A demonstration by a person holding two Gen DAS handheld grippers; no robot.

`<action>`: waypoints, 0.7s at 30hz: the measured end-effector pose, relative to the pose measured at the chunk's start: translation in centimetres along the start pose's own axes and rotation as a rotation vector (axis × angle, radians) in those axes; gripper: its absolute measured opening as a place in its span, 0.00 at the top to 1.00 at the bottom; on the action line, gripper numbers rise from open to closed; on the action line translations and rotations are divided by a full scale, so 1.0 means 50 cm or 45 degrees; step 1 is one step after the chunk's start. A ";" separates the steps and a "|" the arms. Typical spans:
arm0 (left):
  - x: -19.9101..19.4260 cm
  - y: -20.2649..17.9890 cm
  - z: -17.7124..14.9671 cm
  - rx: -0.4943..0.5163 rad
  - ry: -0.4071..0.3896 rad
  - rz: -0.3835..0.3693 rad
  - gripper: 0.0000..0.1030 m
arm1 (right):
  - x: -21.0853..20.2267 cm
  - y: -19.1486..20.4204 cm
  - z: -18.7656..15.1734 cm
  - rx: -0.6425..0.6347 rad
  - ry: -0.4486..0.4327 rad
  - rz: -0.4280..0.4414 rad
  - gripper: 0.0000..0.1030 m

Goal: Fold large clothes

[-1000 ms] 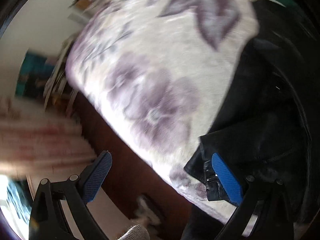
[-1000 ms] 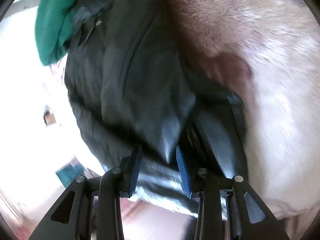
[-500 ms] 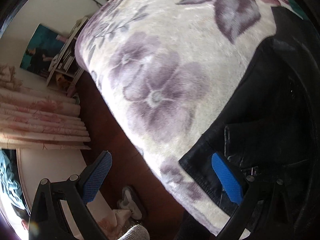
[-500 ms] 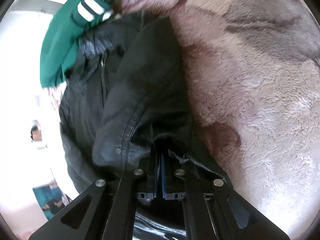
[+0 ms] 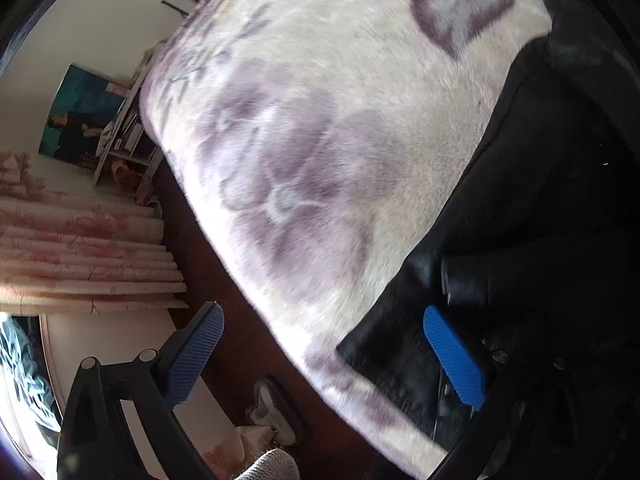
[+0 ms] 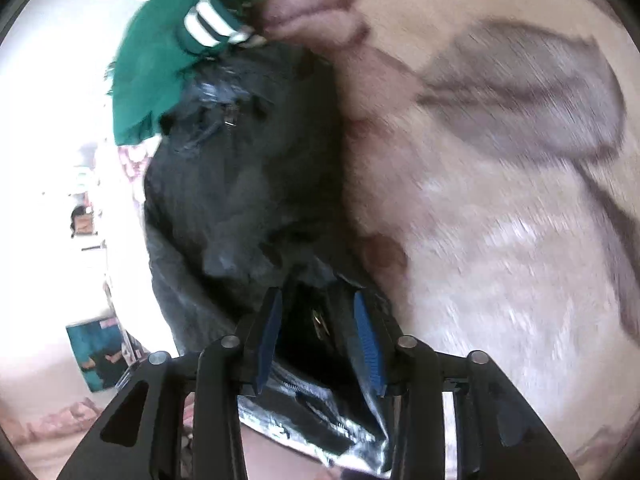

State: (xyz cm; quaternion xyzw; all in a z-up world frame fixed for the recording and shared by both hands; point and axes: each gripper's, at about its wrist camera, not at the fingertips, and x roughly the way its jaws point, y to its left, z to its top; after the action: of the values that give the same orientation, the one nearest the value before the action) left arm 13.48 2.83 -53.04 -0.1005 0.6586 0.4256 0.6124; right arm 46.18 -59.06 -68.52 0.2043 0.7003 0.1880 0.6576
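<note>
Where the floral blanket (image 5: 312, 152) drapes the bed, its edge drops toward a dark floor with pink curtains (image 5: 80, 256), a shelf (image 5: 128, 148) and a poster (image 5: 80, 116) beyond. Black jacket (image 6: 248, 184) lies on the blanket, touching a green striped garment (image 6: 160, 60). Left gripper (image 5: 320, 356) spread wide, one pad over the jacket hem. Right gripper (image 6: 318, 332) parted, jacket fabric between the fingers, ungripped.
</note>
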 end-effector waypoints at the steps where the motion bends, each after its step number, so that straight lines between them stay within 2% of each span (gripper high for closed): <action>1: -0.006 0.004 -0.003 -0.006 -0.003 0.000 0.00 | 0.005 0.014 0.010 -0.029 -0.011 0.000 0.70; 3: -0.025 0.012 -0.016 -0.020 -0.010 0.011 0.00 | 0.035 0.044 0.033 -0.096 -0.011 0.023 0.70; 4: -0.033 0.013 -0.020 -0.021 -0.013 0.016 0.00 | 0.061 0.054 0.040 -0.125 0.026 -0.012 0.70; 5: -0.044 0.013 -0.025 -0.019 -0.013 0.024 0.00 | 0.094 0.059 0.044 -0.160 0.091 -0.073 0.70; 7: -0.062 0.007 -0.026 -0.017 -0.017 0.026 0.00 | 0.158 0.042 0.034 -0.207 0.227 -0.265 0.87; 8: -0.075 0.004 -0.024 -0.016 -0.025 0.021 0.00 | 0.175 0.034 0.026 -0.242 0.280 -0.302 0.88; 11: -0.132 -0.023 -0.011 0.014 -0.089 -0.022 0.00 | 0.152 0.032 0.019 -0.295 0.300 -0.271 0.90; 12: -0.156 -0.042 -0.001 0.036 -0.122 -0.055 0.00 | 0.129 0.024 0.025 -0.242 0.291 -0.221 0.90; 13: -0.168 -0.058 0.007 0.056 -0.138 -0.085 0.00 | 0.106 0.013 0.031 -0.179 0.274 -0.164 0.85; 14: -0.192 -0.091 0.022 0.100 -0.158 -0.147 0.00 | 0.080 -0.003 0.038 -0.099 0.245 -0.110 0.82; 16: -0.226 -0.157 0.054 0.182 -0.166 -0.284 0.00 | 0.040 -0.048 0.047 0.075 0.192 -0.017 0.68; 18: -0.260 -0.255 0.100 0.266 -0.151 -0.542 0.00 | 0.028 -0.105 0.045 0.283 0.176 0.129 0.67; 20: -0.277 -0.347 0.137 0.374 -0.119 -0.708 0.02 | 0.037 -0.158 0.032 0.464 0.177 0.244 0.67; 21: -0.285 -0.411 0.156 0.478 -0.095 -0.791 0.02 | 0.041 -0.176 0.025 0.533 0.172 0.291 0.67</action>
State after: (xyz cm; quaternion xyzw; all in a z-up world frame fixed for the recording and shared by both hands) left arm 35.80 -10.08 -48.44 -0.1661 0.6405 0.0943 0.7438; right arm 46.95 -65.43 -75.03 0.4009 0.7388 0.1251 0.5270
